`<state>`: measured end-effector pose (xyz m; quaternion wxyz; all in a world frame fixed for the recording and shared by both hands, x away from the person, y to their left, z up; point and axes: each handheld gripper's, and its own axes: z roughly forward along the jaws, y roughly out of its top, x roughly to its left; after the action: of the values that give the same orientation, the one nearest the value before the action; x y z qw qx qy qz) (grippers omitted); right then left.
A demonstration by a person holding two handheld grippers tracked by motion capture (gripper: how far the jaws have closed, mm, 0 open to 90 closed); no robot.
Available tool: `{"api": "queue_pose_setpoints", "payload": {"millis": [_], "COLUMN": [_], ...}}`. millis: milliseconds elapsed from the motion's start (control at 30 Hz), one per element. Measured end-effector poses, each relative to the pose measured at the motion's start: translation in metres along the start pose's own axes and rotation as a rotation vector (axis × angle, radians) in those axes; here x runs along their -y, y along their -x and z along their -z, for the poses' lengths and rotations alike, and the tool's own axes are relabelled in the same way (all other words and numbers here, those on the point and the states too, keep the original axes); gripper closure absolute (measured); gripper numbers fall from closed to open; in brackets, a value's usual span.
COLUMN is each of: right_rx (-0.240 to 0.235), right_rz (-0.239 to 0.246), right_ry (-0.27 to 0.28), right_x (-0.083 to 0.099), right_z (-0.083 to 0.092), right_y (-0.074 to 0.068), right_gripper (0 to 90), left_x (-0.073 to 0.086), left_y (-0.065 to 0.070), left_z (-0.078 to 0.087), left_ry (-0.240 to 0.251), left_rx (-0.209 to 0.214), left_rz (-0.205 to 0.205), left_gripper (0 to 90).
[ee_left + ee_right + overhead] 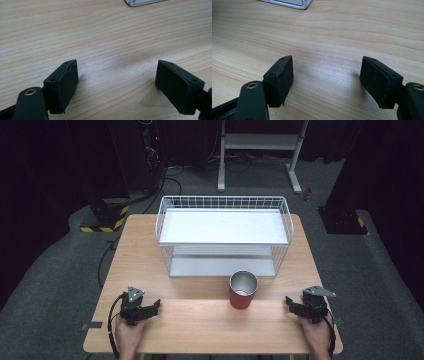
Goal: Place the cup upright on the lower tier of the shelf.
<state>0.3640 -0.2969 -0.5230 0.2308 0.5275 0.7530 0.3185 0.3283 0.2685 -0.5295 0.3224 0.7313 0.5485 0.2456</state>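
Wood grain runs across the pale surface (210, 320), with the person's two hands coming in from the near edge in the high view. At the left, the left tool (150, 309) rests low on the surface near its front left corner, held in the left hand (131, 332), with its grey three-cornered plate on top and a cable trailing back beside the forearm. Its jaws stand spread apart, and the left gripper view (116, 80) shows bare wood between the two black pads, nothing gripped. Moving toward the middle, a white wire basket rack (223, 202) stands at the far half of the surface, with a flat white shelf across its top level and a lower shelf under it; a corner of its base shows at the top edge of both gripper views. Just in front of the rack, slightly right of centre, a red cup (243, 290) stands upright with its open metal mouth facing up, apart from the rack and well apart from either tool. At the right, the right tool (291, 304) lies low near the front right corner in the right hand (316, 332), its jaws pointing inward toward the cup. They too are spread, and the right gripper view (327, 77) shows plain wood between the pads
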Motion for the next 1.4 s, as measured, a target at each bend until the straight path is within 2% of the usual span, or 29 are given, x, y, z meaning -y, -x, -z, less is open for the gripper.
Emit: {"api": "queue_pose_setpoints", "payload": {"millis": [400,633,733,767,867,1000,1100,1200,1400], "right_rx": [-0.009,-0.038,-0.04,-0.043,-0.051,-0.071,-0.095,-0.119,-0.157], "right_rz": [0.007,-0.006,-0.03,-0.066,-0.086,-0.076,-0.085,-0.063,-0.035], "right_ry": [-0.003,-0.003,-0.001,0.003,0.033,0.059,0.08,0.124,0.139], "right_x": [0.0,0.001,0.001,0.002,0.004,0.005,0.005,0.004,0.006], "right_z": [0.0,0.001,0.001,0.002,0.006,0.009,0.014,0.019,0.024], "right_y": [0.003,0.006,0.006,0.008,0.009,0.007,0.002,-0.002,-0.012], "right_gripper": [23.6,19.9,17.5,14.4,14.1,14.0,13.9,13.5,12.6], "left_x": [0.001,0.001,0.001,0.001,0.001,0.001,0.001,0.001,0.001], "left_y": [0.0,0.0,0.0,0.0,0.0,0.0,0.0,0.0,0.0], "left_z": [0.001,0.001,0.001,0.001,0.001,0.001,0.001,0.001,0.001], "left_ry": [-0.002,-0.003,-0.004,-0.003,-0.003,-0.003,-0.004,-0.004,-0.004], "left_rx": [-0.005,-0.004,-0.004,-0.004,-0.004,-0.004,-0.004,-0.004,-0.004], "left_rz": [0.004,0.004,0.005,0.004,0.004,0.004,0.005,0.005,0.006], "left_gripper": [18.8,18.8,18.8,18.8,18.8,18.8,18.8,18.8,18.8]}}
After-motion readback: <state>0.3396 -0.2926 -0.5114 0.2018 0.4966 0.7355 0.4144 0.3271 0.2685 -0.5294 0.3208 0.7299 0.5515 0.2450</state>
